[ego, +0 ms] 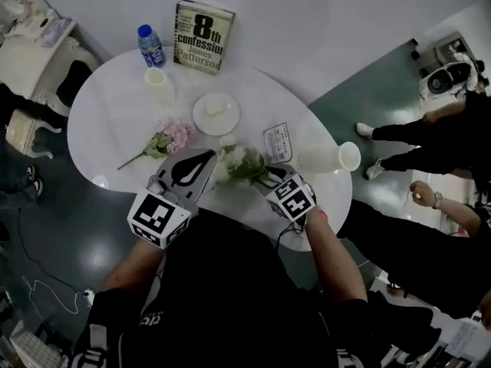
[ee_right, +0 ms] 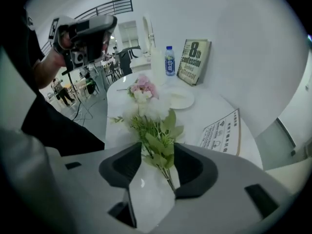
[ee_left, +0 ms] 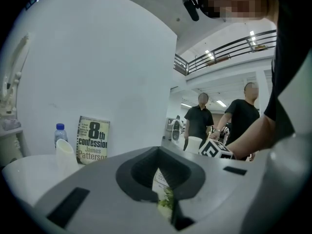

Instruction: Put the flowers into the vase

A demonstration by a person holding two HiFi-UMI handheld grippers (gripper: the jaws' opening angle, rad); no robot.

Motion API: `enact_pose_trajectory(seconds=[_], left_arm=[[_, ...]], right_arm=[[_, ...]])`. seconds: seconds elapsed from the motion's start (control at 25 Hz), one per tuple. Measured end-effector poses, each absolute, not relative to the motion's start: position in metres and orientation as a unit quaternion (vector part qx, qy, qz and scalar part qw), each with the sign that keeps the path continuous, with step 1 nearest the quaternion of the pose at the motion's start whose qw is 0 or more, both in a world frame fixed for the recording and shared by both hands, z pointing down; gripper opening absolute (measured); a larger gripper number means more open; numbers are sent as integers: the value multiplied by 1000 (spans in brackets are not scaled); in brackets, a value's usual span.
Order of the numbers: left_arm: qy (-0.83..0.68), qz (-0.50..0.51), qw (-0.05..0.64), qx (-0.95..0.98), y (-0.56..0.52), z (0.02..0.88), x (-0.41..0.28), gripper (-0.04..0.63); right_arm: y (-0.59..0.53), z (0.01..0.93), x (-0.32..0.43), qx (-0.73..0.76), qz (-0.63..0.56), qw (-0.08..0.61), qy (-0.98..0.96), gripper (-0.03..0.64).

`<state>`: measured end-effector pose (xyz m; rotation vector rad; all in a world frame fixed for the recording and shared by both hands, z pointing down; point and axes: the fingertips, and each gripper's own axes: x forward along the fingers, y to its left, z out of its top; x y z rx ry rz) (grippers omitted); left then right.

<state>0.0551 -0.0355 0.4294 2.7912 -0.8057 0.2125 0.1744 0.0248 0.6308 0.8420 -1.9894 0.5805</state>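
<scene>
Centrally, the right gripper (ego: 259,176) (ee_right: 158,152) tilts down toward the table (ego: 107,129) with its jaws released and standing apart. The white flower sprig (ego: 242,163) (ee_right: 151,116) lies between them, not clamped, its leafy stem inside the gap and its blooms just ahead of the tips. Just to that gripper's left, the left gripper (ego: 204,159) (ee_left: 161,167) is clenched and empty, with the pink flower (ego: 173,138) (ee_right: 143,84) on the table ahead of it and to its left, while the vase (ego: 334,159) sits off to the right gripper's right, apart from it, past a printed card (ego: 278,142).
</scene>
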Motion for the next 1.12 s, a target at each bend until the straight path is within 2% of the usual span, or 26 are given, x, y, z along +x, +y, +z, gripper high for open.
enact_pose_trajectory(seconds=[0.52,1.12], left_arm=[[-277,77,132,949,-39,441,38,12],[-279,80,148,945,-46,452,35,11]], right_arm=[[11,667,160,267,208,531,-777,319],[3,684,150,232,200,558,-771,321]])
